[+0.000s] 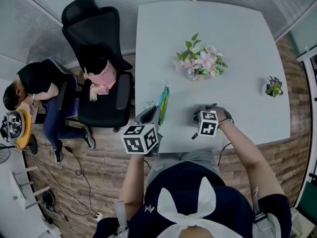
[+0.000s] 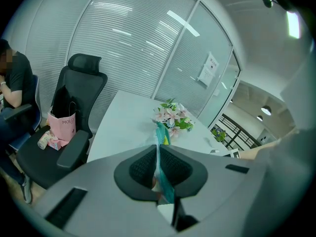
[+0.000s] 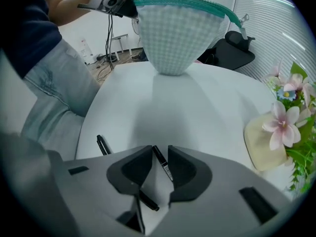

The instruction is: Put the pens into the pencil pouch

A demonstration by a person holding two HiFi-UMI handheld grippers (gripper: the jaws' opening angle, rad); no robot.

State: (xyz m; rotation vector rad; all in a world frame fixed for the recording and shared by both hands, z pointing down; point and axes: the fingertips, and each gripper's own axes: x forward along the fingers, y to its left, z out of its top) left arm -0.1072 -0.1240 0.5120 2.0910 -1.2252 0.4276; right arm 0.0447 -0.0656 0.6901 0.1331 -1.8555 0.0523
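The left hand-held gripper (image 2: 158, 157) is clamped tight on the teal zipper edge of the pencil pouch (image 3: 173, 33). It holds the pouch up near the table's (image 1: 233, 29) front edge, at about 12 o'clock from its own marker cube in the head view. The right hand-held gripper (image 3: 159, 151) is low over the table, roughly at 3 o'clock from the pouch. Its jaws stand a narrow gap apart astride a black pen (image 3: 163, 165), which lies slanted between the pads and looks not yet pinched. The slant is the main risk: if the jaws close on a pen lying crosswise, they may catch only one end, so it pivots, squirts out, or rolls toward the near edge. A second pen (image 3: 102, 144) lies at about 9 o'clock from those jaws, close to the edge by the person's lap, and a careless sweep could knock it off. The pouch is pinched by a single thin edge, so its mouth may hang shut or sag. A pen pushed in at the wrong angle could snag the zipper, or tug the fabric out of the left jaws. The flowers (image 1: 200, 61) at about 12 o'clock stand well clear and seem no concern.
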